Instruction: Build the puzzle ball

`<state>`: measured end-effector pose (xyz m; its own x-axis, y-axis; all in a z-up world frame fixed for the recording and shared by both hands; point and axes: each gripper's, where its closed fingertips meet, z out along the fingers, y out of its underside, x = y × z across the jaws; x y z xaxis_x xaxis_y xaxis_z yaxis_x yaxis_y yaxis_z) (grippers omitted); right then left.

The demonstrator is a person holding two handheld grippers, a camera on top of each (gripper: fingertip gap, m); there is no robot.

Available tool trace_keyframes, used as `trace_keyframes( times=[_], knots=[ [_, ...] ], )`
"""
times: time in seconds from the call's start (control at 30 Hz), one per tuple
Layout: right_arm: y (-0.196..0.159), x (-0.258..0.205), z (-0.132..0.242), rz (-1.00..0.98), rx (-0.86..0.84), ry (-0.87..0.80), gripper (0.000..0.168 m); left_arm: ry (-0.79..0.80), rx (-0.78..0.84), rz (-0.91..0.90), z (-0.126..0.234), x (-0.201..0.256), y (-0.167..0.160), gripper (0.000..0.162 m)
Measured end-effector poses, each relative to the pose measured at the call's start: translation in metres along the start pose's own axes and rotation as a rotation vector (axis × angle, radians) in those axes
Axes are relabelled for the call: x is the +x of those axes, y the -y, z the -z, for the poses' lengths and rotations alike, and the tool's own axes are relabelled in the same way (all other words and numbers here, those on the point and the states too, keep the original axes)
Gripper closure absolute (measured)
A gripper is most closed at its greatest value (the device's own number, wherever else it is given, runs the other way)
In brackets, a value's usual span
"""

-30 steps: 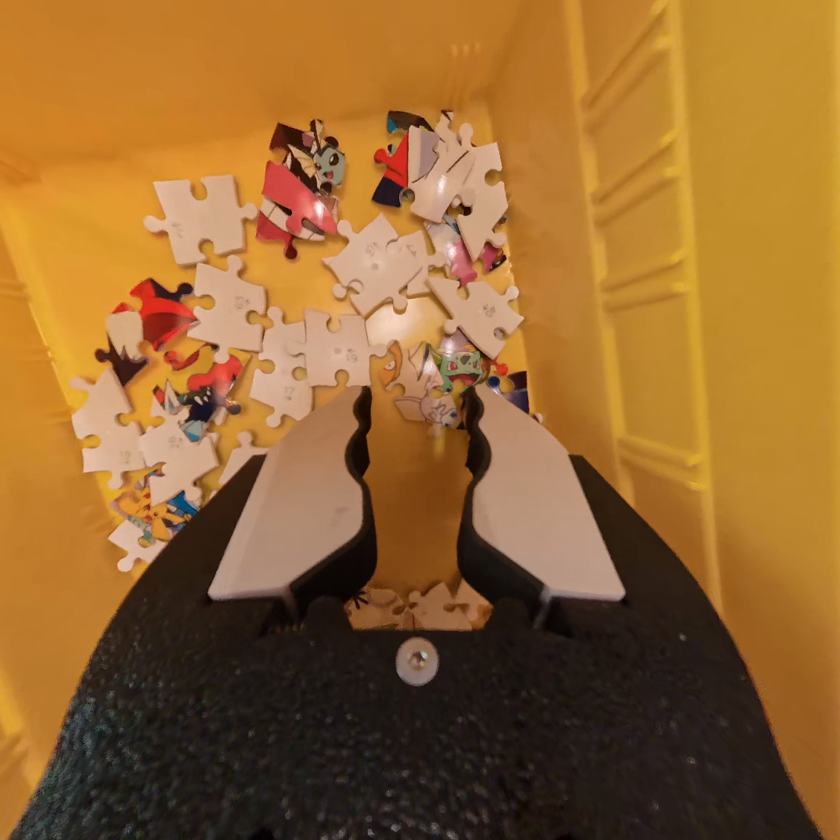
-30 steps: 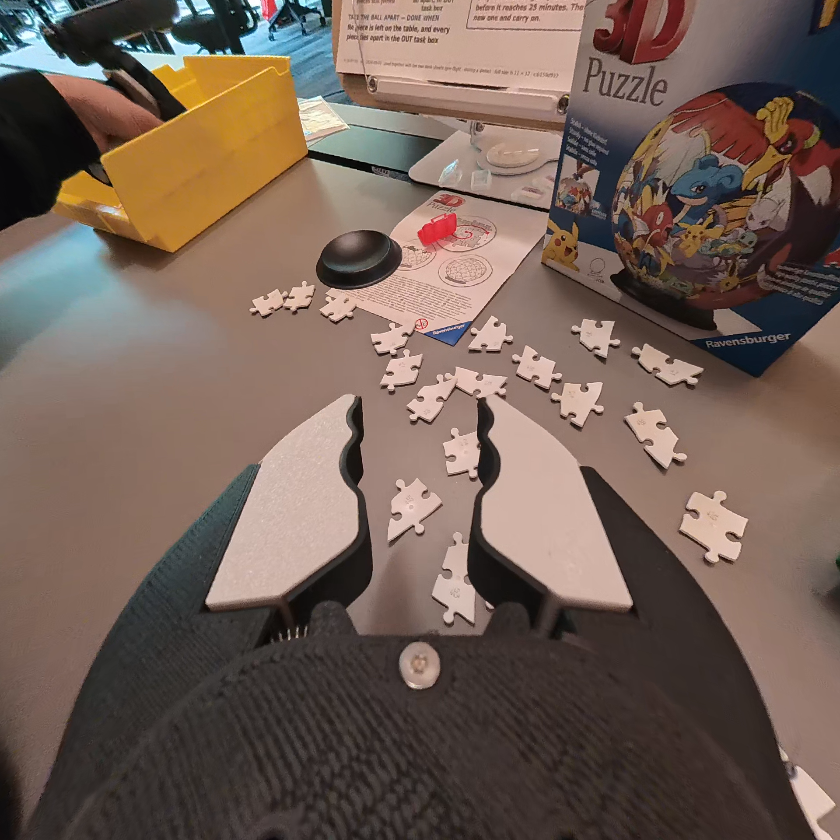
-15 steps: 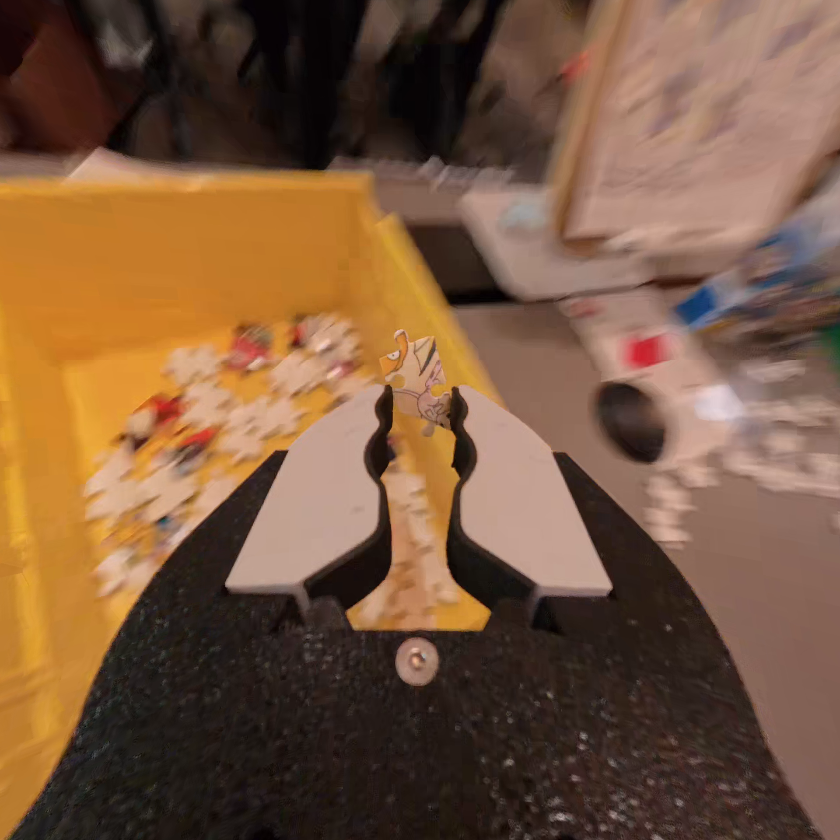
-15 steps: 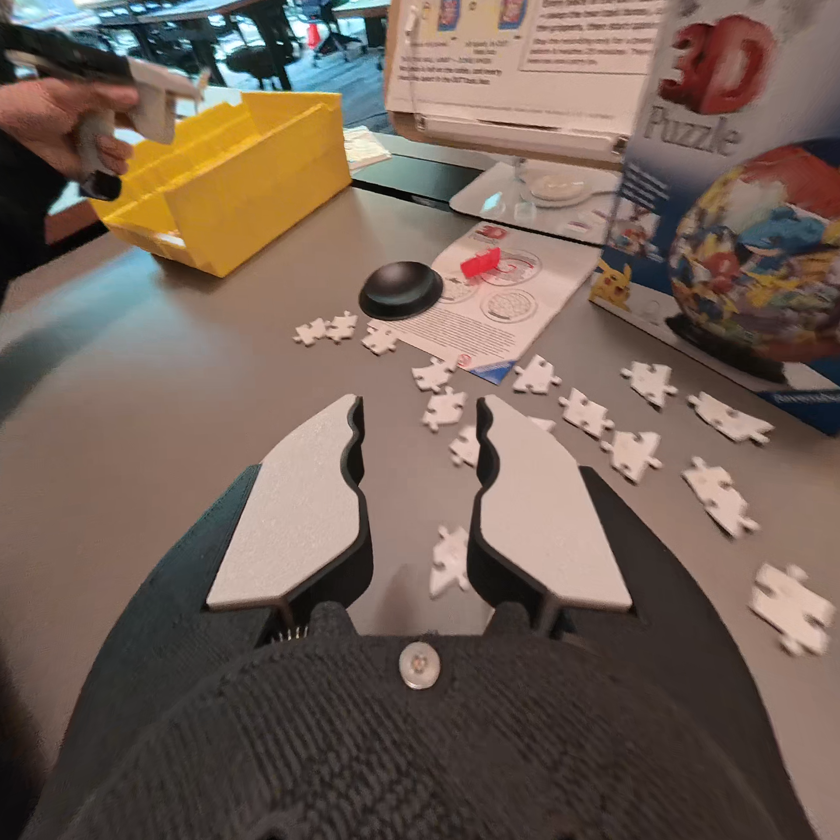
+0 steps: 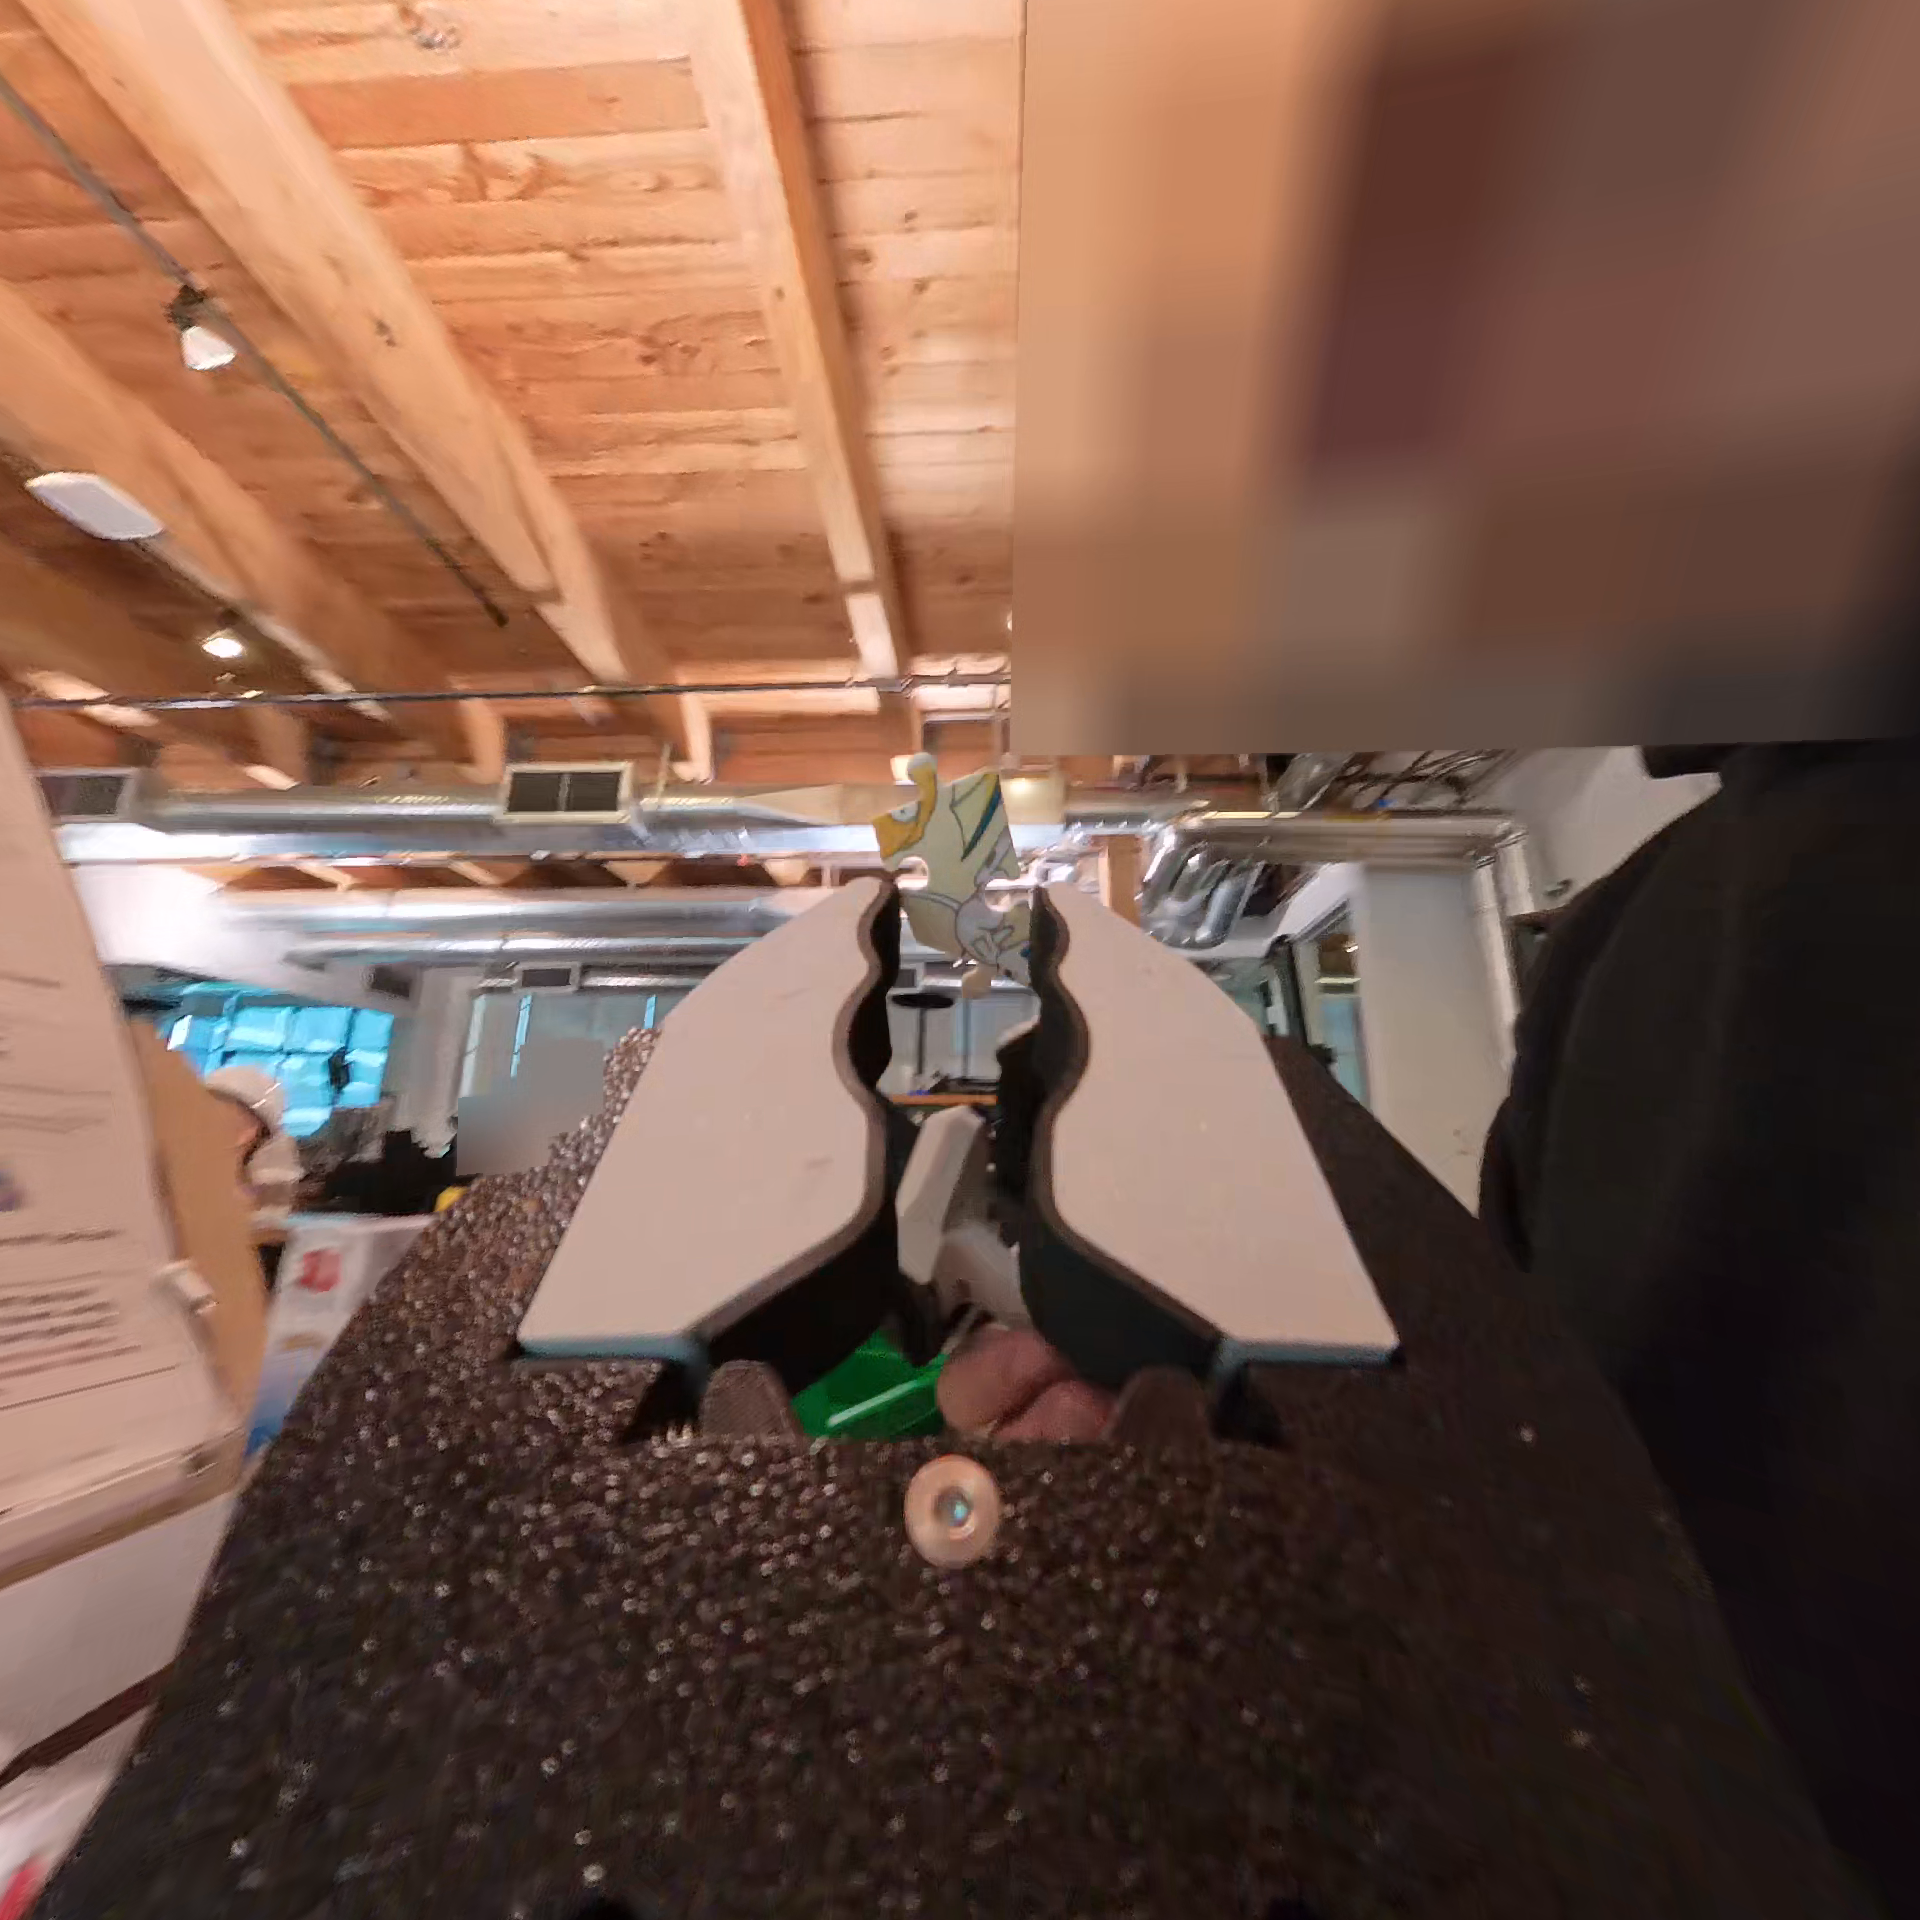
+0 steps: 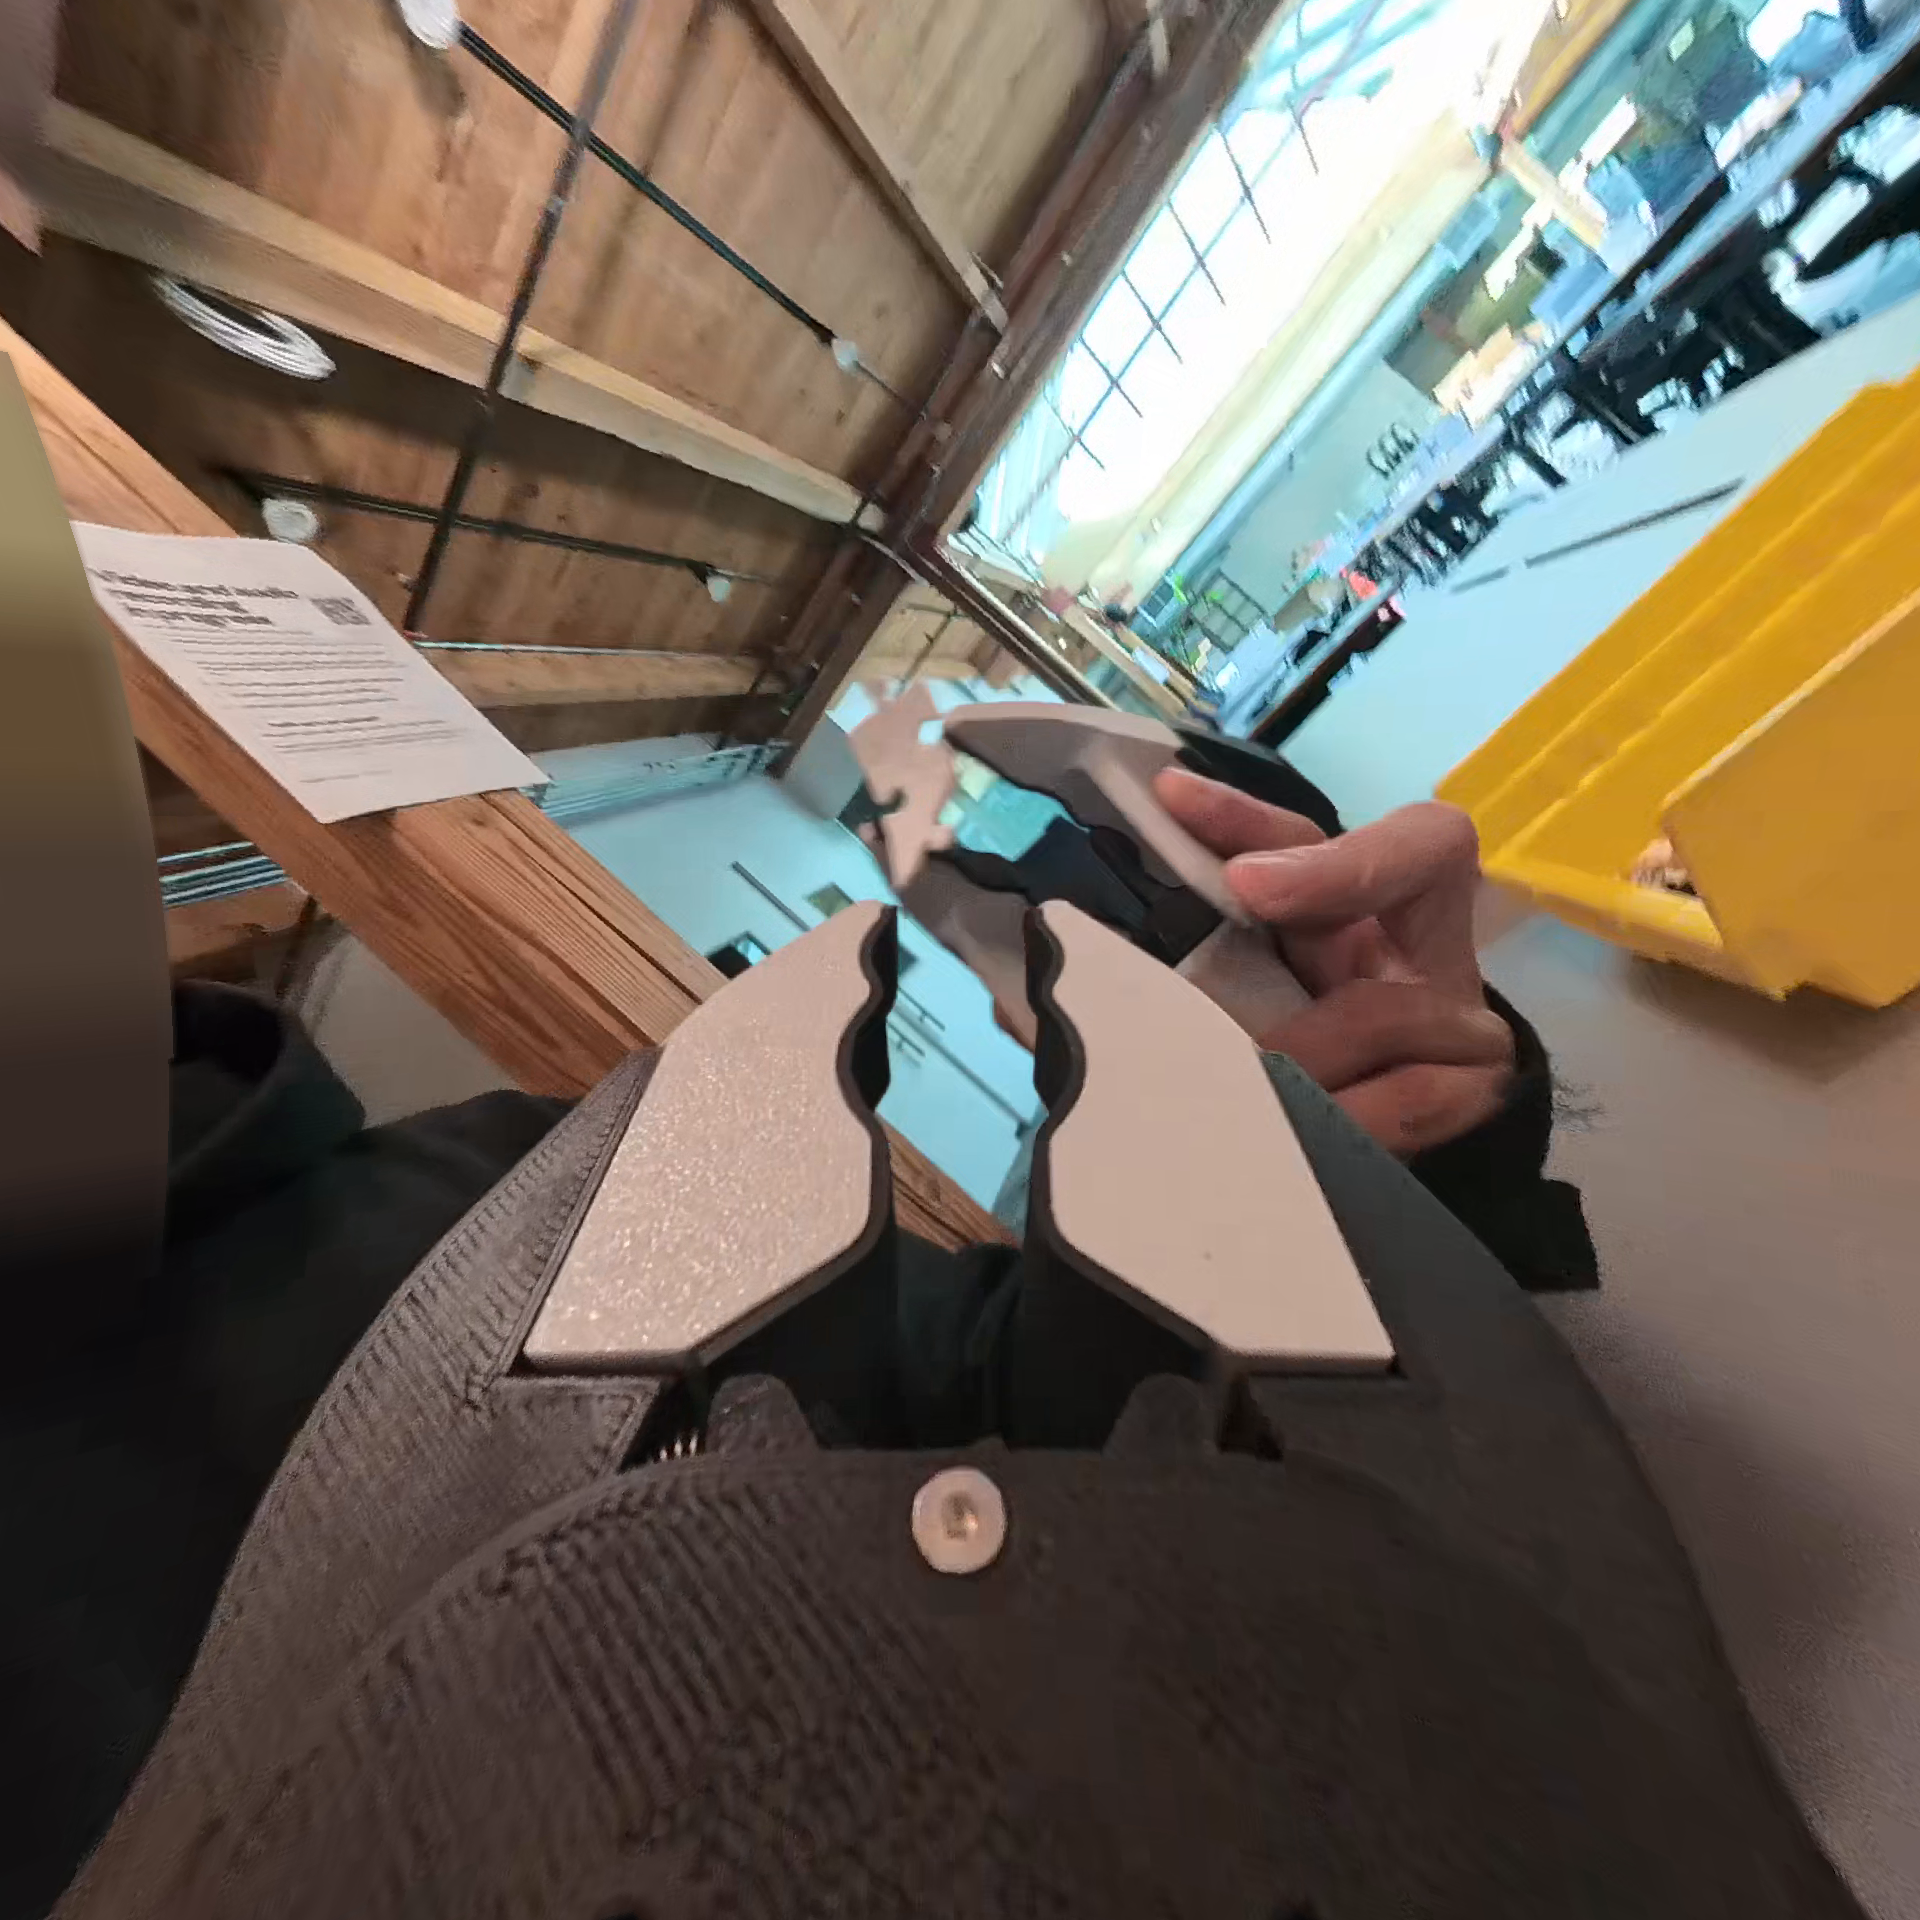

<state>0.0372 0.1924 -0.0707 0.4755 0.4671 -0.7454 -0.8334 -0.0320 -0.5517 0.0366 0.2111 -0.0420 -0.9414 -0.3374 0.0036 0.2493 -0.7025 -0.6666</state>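
A white paper sheet (image 6: 301, 675) with printed lines is fixed on a wooden beam (image 6: 436, 883), and a yellow bin (image 6: 1714, 748) stands on the grey table (image 6: 1714, 1195). The left gripper (image 5: 961, 904) is raised toward the wooden ceiling (image 5: 520, 312), its jaws clamped on a puzzle piece (image 5: 956, 873) — pale, with a yellow and blue cartoon print, sticking up past the fingertips. The right gripper (image 6: 961, 925) holds nothing — its jaws stand slightly apart, pointing at the left one.

Grey table (image 6: 1714, 1195), a yellow bin (image 6: 1714, 769) on its far side.
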Motion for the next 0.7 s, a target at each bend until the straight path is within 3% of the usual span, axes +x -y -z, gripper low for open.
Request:
trace_keyframes(
  times=[0.07,0.2,0.37,0.7],
  knots=[
    [-0.009,-0.001,-0.005,-0.032,-0.032,0.006,0.137,-0.058,0.01,0.021,-0.004,0.011,-0.009,0.14],
    [-0.01,-0.012,-0.008,-0.138,0.018,0.119,0.152,-0.102,0.039,0.047,-0.009,0.018,-0.012,0.139],
    [-0.009,-0.026,-0.01,-0.219,0.038,0.23,0.151,-0.143,0.045,0.057,-0.01,0.024,-0.011,0.139],
    [-0.009,-0.019,-0.006,-0.156,0.01,0.152,0.164,-0.134,-0.013,0.07,-0.007,0.023,-0.023,0.139]
  ],
)
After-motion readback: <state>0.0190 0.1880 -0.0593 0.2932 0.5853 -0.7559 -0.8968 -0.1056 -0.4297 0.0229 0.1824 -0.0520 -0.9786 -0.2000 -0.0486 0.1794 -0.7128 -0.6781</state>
